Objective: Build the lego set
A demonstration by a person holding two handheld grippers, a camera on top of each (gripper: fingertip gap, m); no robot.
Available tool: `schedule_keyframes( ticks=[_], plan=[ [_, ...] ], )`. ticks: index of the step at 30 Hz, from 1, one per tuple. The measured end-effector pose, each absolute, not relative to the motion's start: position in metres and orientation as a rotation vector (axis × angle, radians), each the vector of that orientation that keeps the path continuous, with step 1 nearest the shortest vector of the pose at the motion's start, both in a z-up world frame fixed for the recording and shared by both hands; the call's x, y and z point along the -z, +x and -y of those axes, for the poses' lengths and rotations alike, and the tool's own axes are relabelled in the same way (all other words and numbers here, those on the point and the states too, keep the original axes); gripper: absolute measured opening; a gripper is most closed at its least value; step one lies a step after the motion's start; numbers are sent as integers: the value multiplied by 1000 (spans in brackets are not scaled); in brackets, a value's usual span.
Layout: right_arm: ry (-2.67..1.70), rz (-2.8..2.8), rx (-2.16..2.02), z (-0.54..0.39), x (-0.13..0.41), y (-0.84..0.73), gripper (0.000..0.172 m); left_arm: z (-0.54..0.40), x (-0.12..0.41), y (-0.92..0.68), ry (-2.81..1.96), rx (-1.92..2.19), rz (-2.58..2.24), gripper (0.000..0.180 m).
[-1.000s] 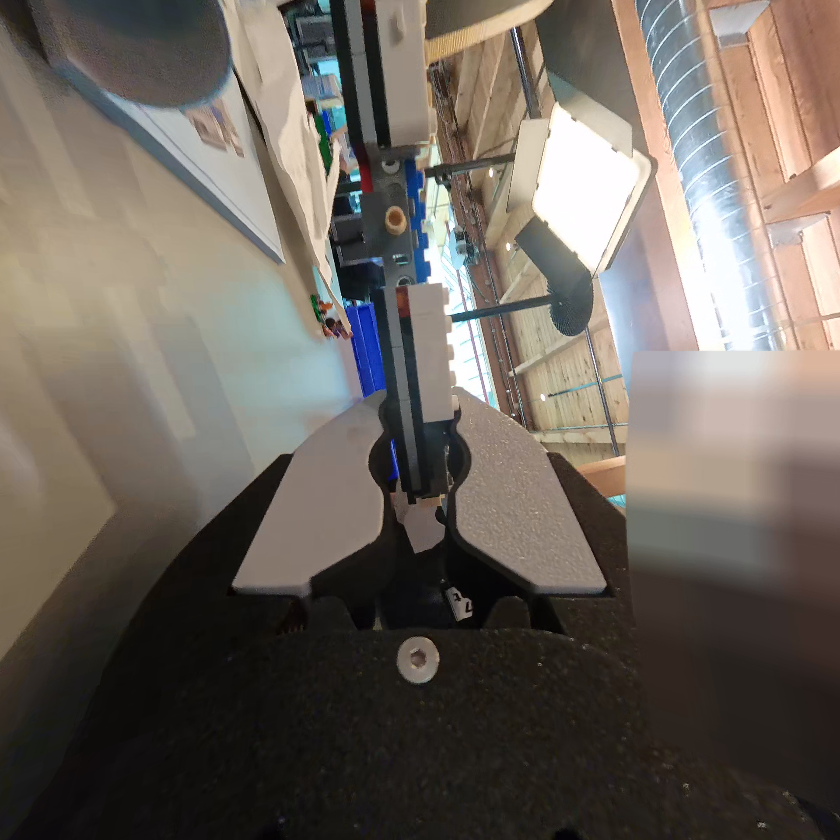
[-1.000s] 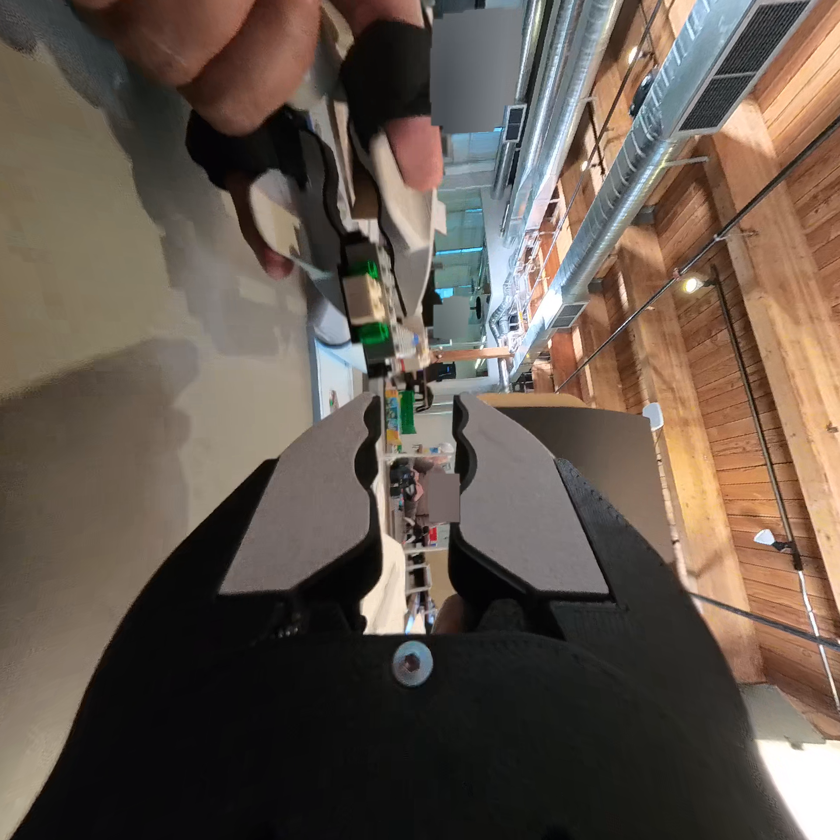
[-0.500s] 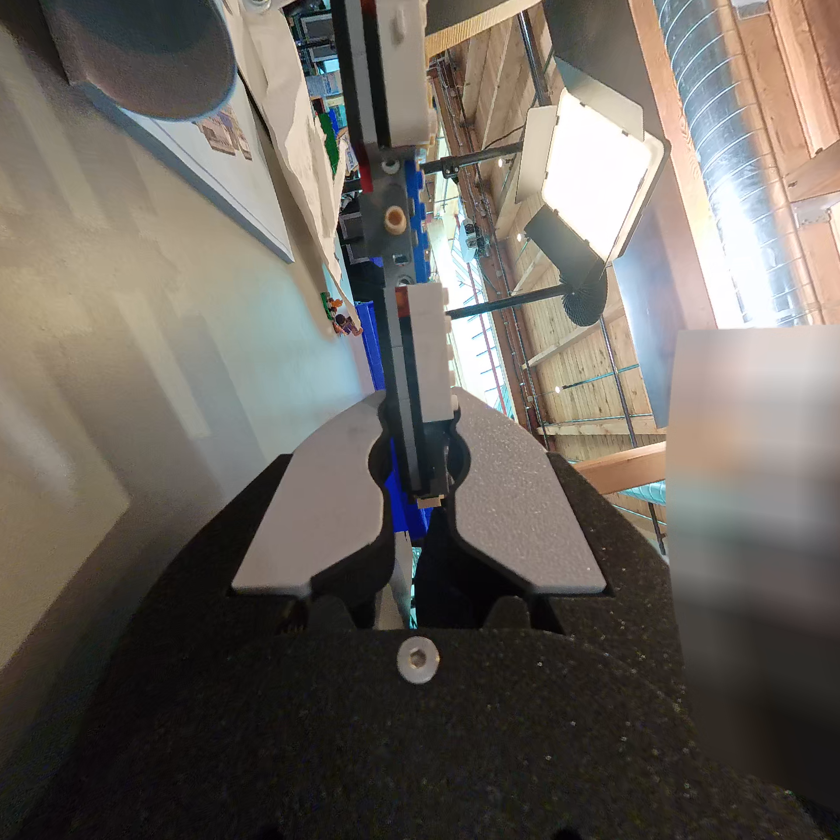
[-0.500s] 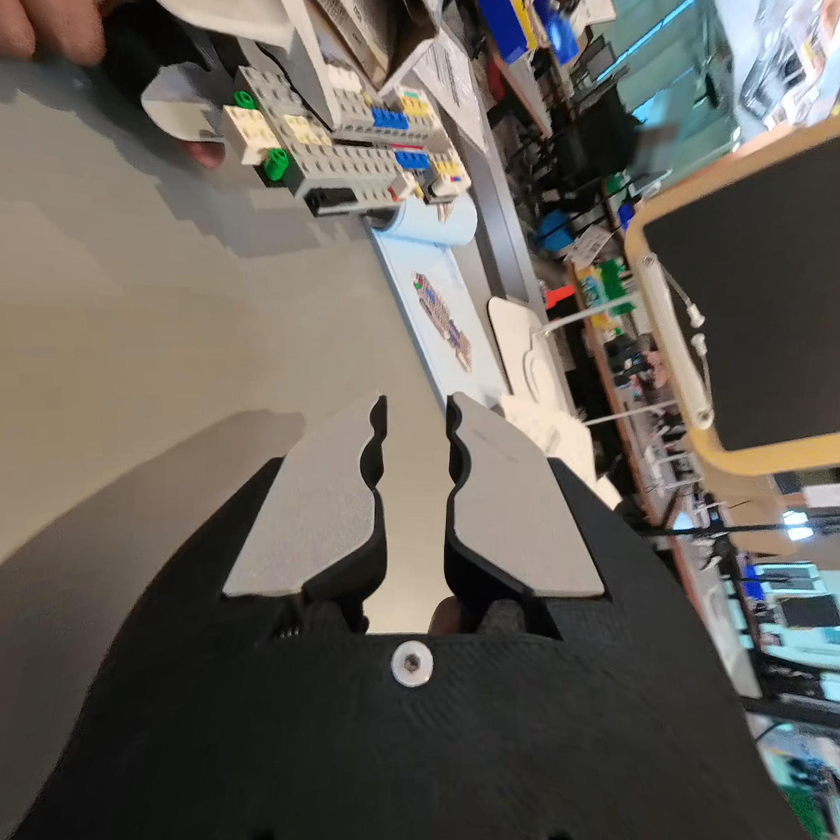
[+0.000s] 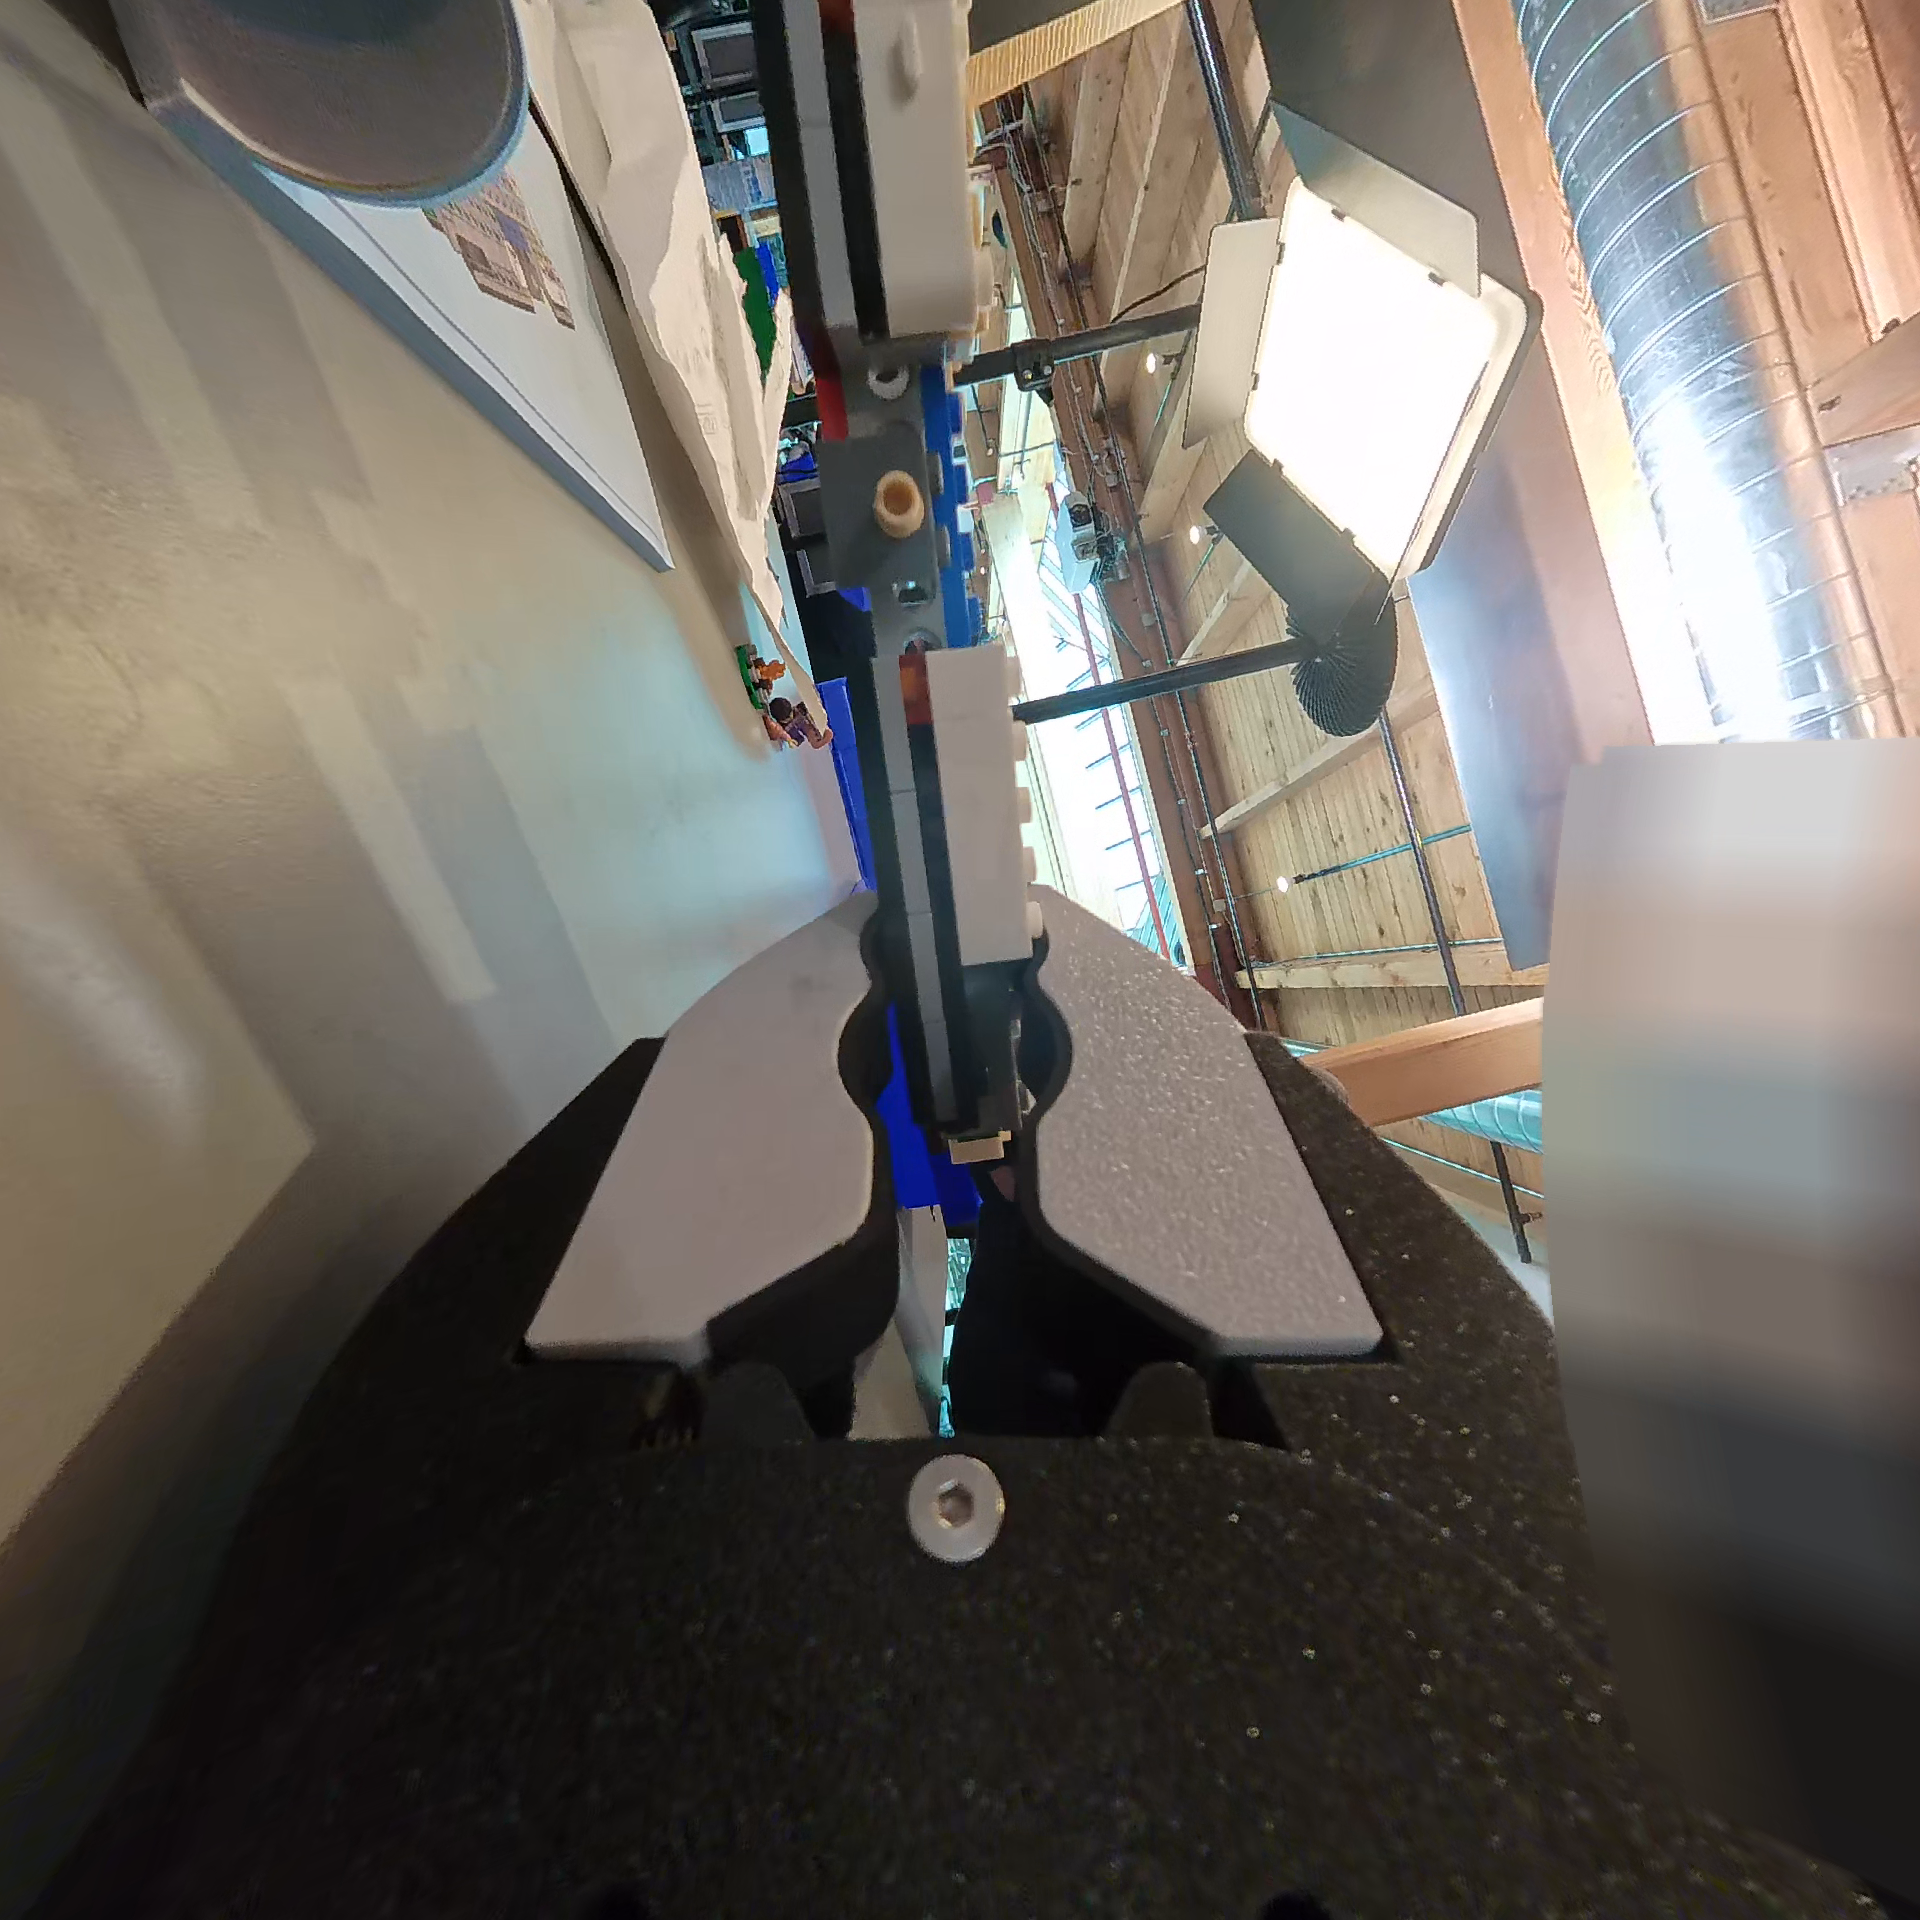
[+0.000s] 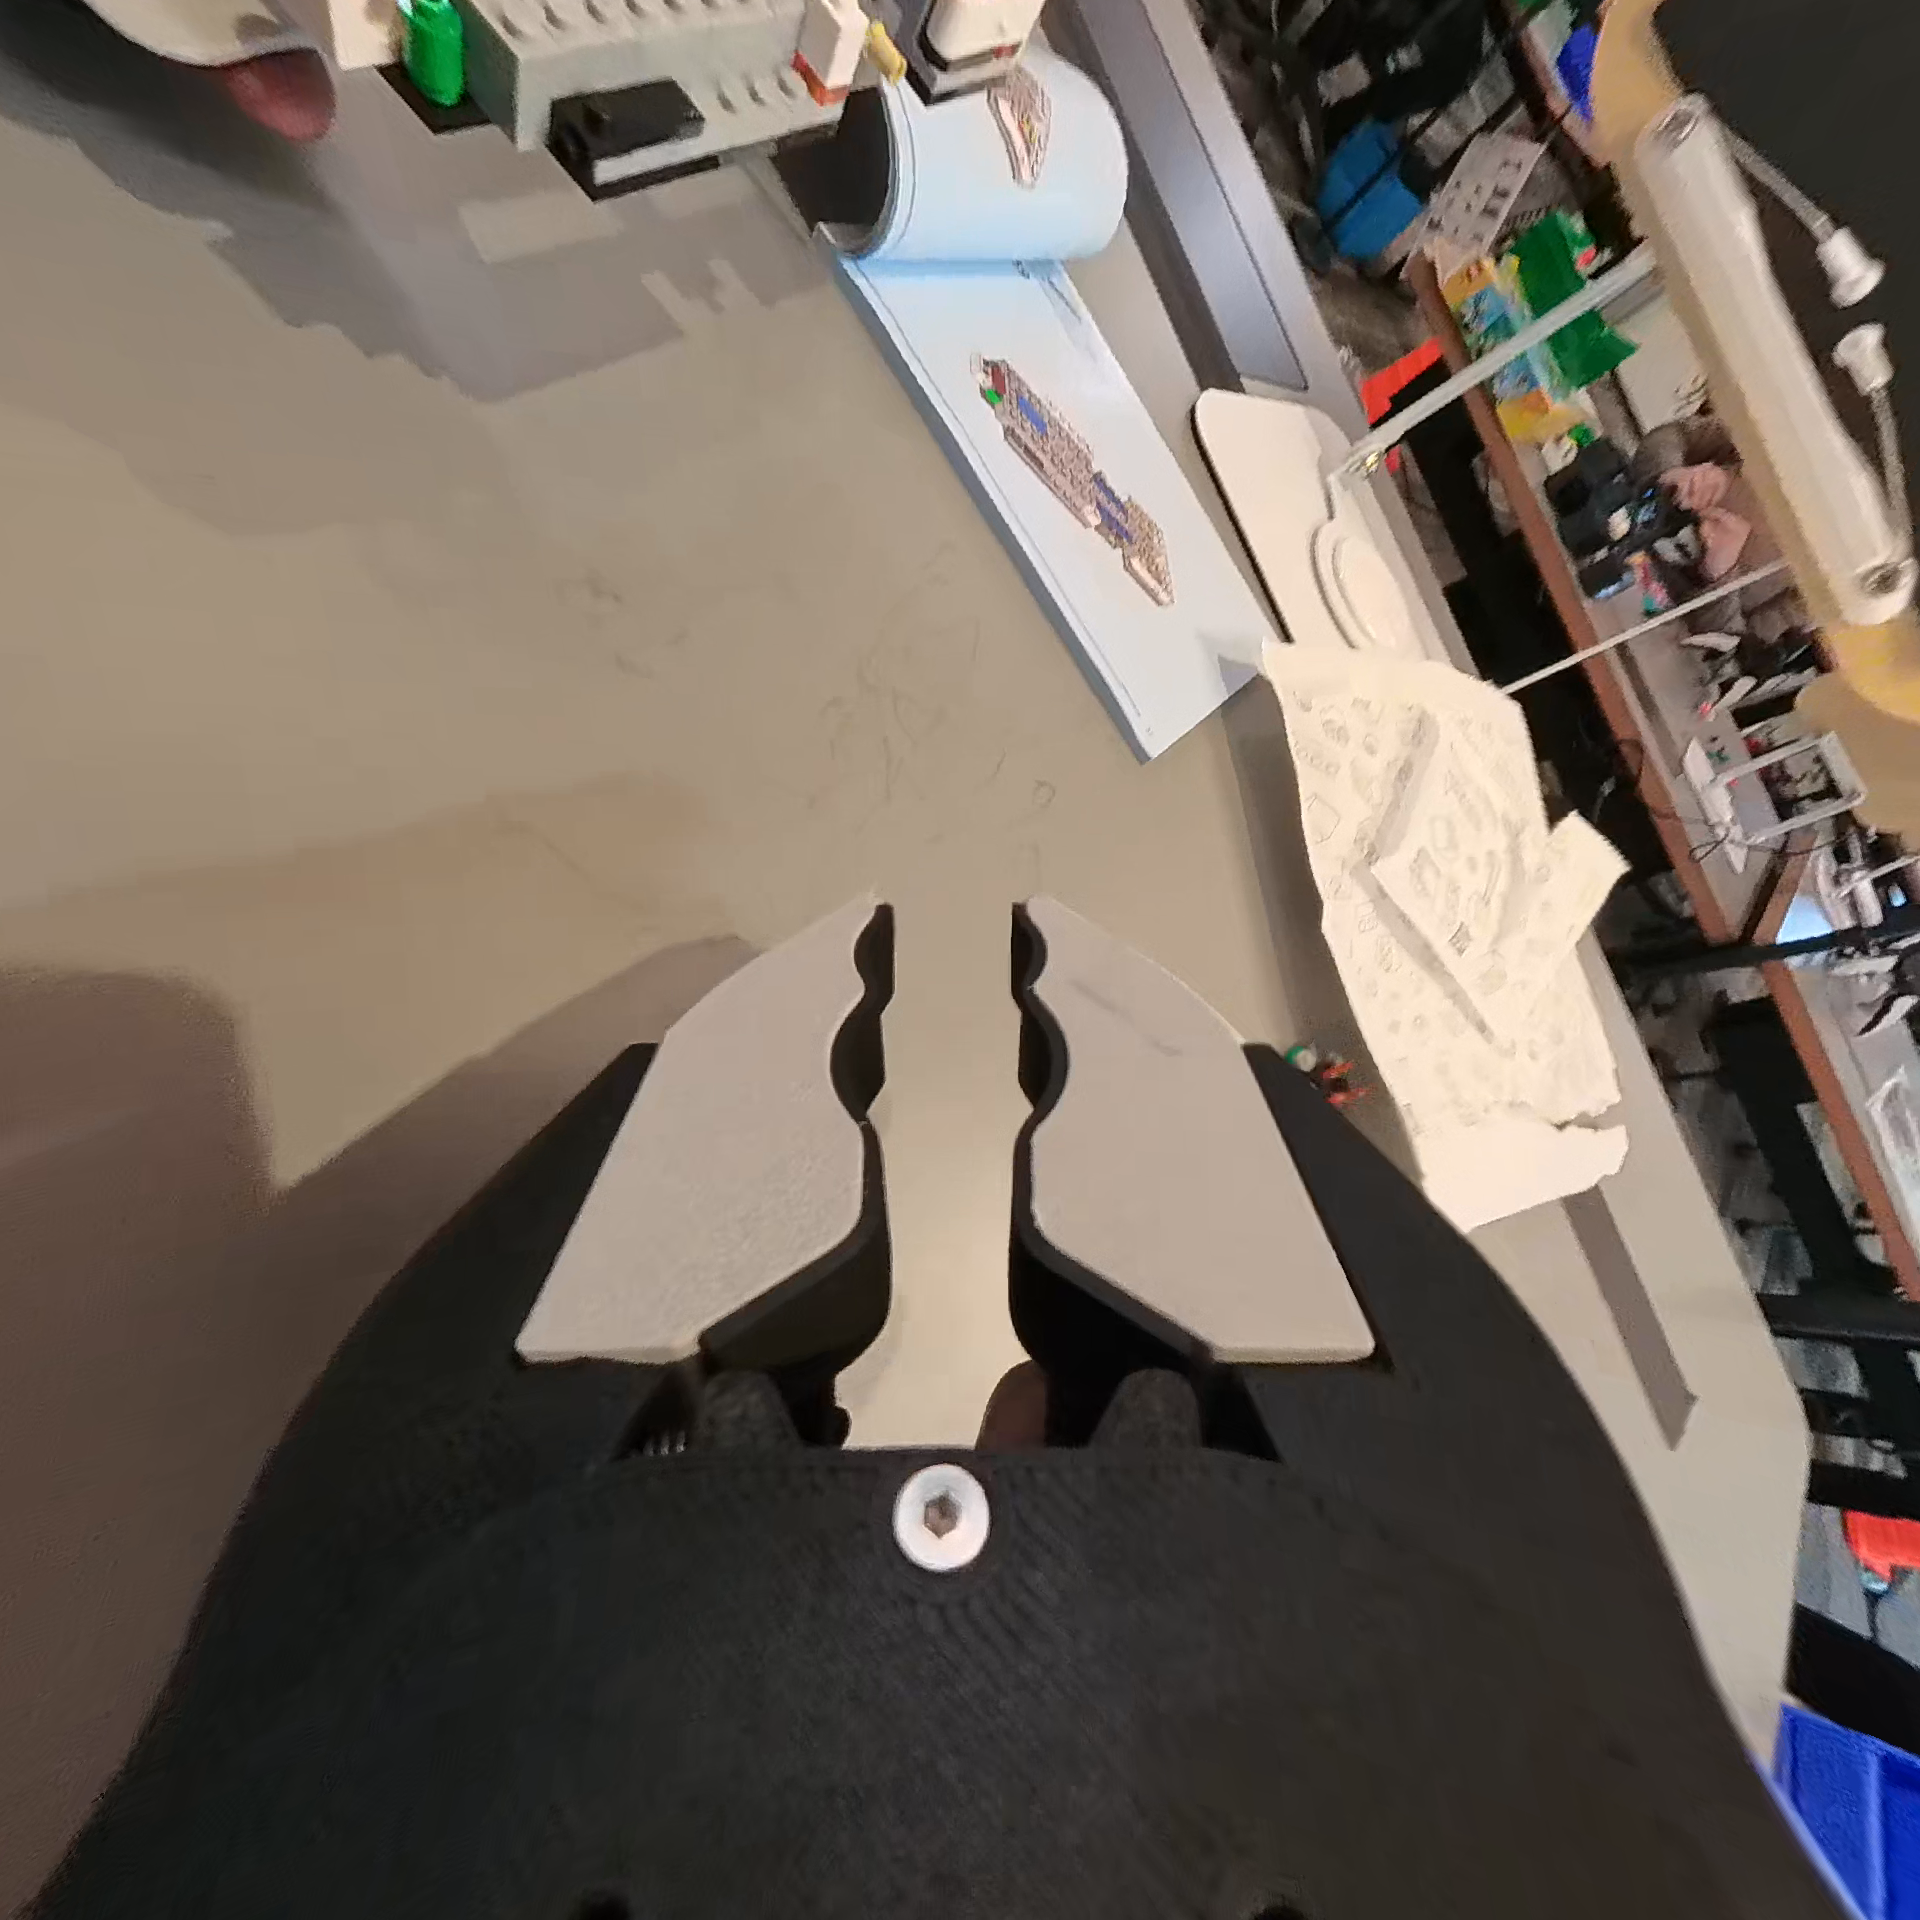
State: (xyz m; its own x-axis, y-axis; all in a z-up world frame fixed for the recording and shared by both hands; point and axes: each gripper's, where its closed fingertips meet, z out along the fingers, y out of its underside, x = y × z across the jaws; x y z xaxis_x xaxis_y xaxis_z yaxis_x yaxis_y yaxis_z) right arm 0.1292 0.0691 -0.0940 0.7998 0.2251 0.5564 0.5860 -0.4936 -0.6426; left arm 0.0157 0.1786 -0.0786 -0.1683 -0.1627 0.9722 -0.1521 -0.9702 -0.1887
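My left gripper is shut on the near end of a long brick model of grey, black and white bricks that runs away from the fingers, held edge-on above the beige table. The same model shows at the top of the right wrist view, with green pegs and a hand behind it. My right gripper is open and empty, its fingers apart over the bare table, well below the model.
An open instruction booklet lies on the table ahead of the right gripper. A crumpled printed paper bag lies to its right, with small figures beside it. A lamp panel and workbenches stand beyond. The gap from one gripper's tips to the other's is roughly 15 cm.
The right gripper swung away from the model and down toward the table, its jaws narrowing with nothing between them. The left gripper kept its hold on the model, hardly moving.
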Motion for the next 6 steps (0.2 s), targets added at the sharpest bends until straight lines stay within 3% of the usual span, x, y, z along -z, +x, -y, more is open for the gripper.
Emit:
schedule_keyframes(
  ticks=[6],
  plan=[
    [-2127,564,448,-64,107,130,22,-179,80,16,-2028,2371,-376,19]
  ],
)
